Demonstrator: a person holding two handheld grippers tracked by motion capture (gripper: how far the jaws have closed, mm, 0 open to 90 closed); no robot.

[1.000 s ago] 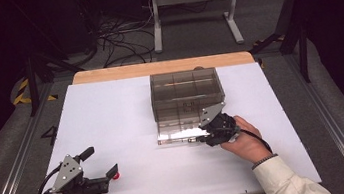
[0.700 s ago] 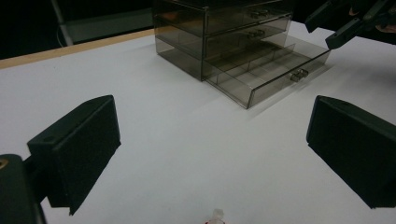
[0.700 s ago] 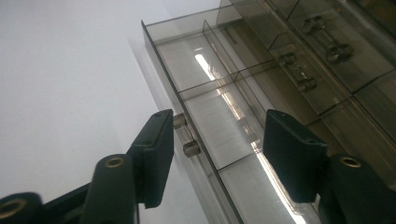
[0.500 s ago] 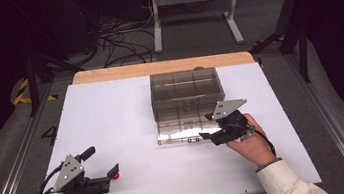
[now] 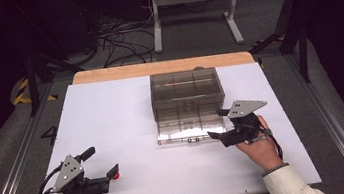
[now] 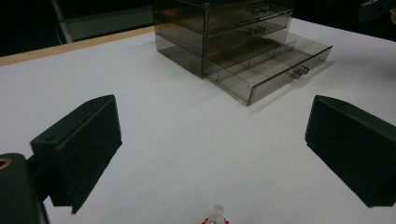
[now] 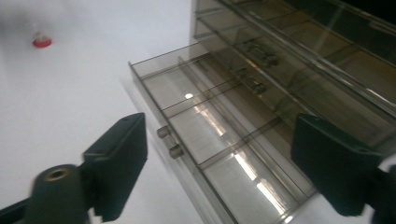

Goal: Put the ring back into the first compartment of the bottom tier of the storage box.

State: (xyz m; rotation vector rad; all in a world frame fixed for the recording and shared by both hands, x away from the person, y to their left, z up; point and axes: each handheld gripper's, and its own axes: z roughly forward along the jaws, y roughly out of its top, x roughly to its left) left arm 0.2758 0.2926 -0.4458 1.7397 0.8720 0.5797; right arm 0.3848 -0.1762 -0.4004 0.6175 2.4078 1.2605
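Observation:
A smoky clear drawer cabinet point(image 5: 187, 92) stands mid-table with its bottom drawer point(image 5: 189, 129) pulled out toward me. My right gripper point(image 5: 215, 123) sits by the drawer's front right corner. Its jaws have just been opening, and they stand apart with nothing pressed between the pads. In the right gripper view, the drawer point(image 7: 210, 126) and its small handle point(image 7: 169, 142) lie just ahead of that gripper point(image 7: 219, 154). My left gripper point(image 5: 102, 161) rests open at the near left, with a small red-capped piece point(image 5: 115, 175) beside its tip. That piece point(image 6: 214, 217) appears low between the jaws of the left gripper point(image 6: 212, 154).
The white tabletop point(image 5: 112, 115) stretches between the left gripper and the cabinet. A wooden strip point(image 5: 116, 73) runs along its far edge. Beyond it are a dark floor with cables point(image 5: 121, 33) and a metal stand point(image 5: 193, 3).
My right gripper has drawn back to the right, off the drawer's handle, and its jaws have spread. The drawer stays pulled out. The left gripper has not moved.

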